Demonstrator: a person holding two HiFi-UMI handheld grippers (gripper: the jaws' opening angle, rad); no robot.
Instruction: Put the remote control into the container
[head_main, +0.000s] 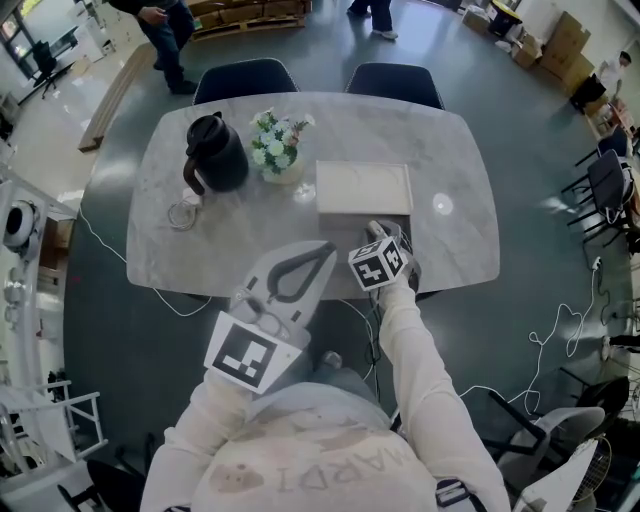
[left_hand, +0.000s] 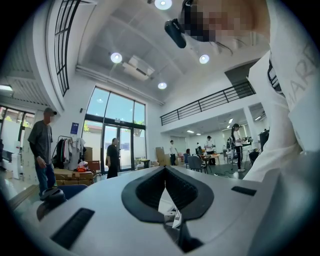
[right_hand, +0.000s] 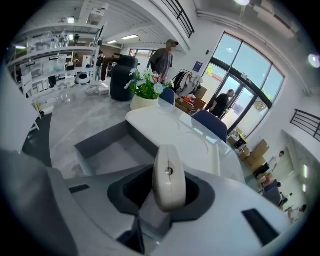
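Marble table (head_main: 460, 240) on dark floor (head_main: 110, 340)

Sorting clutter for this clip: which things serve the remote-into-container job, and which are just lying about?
In the job: remote control, right claw gripping it, container.
Lying about: black jug, potted flowers, left claw, shut and empty.
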